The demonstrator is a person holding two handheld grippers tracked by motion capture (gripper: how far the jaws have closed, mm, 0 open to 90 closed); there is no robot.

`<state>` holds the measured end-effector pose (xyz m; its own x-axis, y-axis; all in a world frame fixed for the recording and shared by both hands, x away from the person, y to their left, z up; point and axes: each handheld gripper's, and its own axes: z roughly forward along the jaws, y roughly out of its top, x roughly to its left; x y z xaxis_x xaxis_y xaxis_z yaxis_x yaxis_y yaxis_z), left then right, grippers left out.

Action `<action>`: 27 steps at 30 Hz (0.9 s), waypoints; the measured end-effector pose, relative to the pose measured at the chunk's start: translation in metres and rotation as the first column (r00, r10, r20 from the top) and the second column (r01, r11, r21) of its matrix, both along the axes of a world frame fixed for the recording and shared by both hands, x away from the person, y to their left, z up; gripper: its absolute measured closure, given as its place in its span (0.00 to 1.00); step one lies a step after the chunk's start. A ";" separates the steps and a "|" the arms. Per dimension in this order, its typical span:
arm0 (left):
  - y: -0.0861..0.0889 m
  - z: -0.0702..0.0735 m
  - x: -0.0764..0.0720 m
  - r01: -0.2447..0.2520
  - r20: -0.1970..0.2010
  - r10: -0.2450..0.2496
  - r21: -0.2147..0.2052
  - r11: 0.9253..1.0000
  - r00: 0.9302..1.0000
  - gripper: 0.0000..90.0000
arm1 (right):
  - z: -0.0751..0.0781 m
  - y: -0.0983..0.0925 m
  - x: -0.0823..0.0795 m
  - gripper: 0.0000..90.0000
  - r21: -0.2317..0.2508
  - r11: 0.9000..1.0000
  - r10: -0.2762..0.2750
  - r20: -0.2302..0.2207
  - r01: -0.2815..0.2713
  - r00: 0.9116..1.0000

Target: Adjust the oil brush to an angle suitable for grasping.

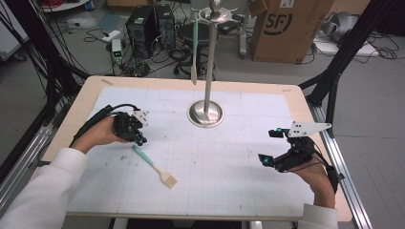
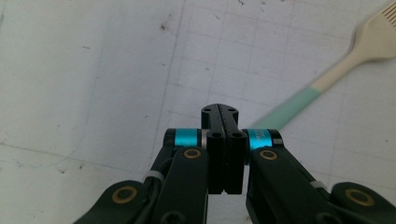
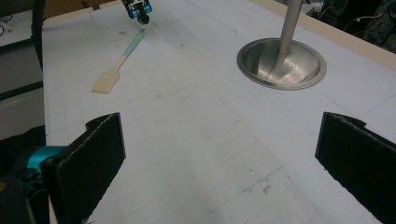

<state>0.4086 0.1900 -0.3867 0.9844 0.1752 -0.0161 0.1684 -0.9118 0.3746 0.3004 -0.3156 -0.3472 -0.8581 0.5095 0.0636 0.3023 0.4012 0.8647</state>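
Lying flat on the white mat (image 1: 229, 157), spatula (image 1: 154, 165) with green handle and cream blade, left gripper (image 1: 140, 140) at its 11 o'clock handle end, jaws clenched empty, right gripper (image 1: 270, 148) at 3 o'clock, jaws released, metal stand (image 1: 206, 113) at 12 o'clock.

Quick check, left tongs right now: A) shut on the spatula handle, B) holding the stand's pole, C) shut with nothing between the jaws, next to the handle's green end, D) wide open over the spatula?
C: in the left gripper view the left tongs have their jaws pressed together with nothing between them, and the spatula lies flat on the table just beside the tips.
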 end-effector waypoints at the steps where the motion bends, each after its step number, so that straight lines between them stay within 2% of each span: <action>1: 0.000 -0.002 0.000 -0.003 -0.006 0.003 0.002 1.000 1.000 1.00 | 0.000 0.000 0.000 0.00 0.000 1.000 0.000 -0.001 0.000 1.000; 5: 0.000 -0.008 0.002 0.000 -0.017 0.000 0.017 1.000 1.000 1.00 | 0.000 -0.001 0.000 0.00 -0.003 1.000 -0.001 -0.004 0.001 1.000; 13: 0.001 -0.018 0.003 -0.026 -0.033 0.027 0.042 0.999 0.999 1.00 | -0.001 0.000 0.000 0.00 -0.004 1.000 0.004 -0.003 -0.004 1.000; 22: 0.006 -0.022 0.003 -0.039 -0.023 0.040 0.057 0.998 0.999 1.00 | -0.001 0.000 0.000 0.00 -0.005 1.000 0.005 -0.003 -0.005 1.000; 27: 0.006 -0.022 0.003 -0.041 -0.030 0.043 0.060 0.997 0.999 1.00 | -0.001 0.002 0.000 0.00 -0.010 1.000 0.008 -0.003 -0.008 1.000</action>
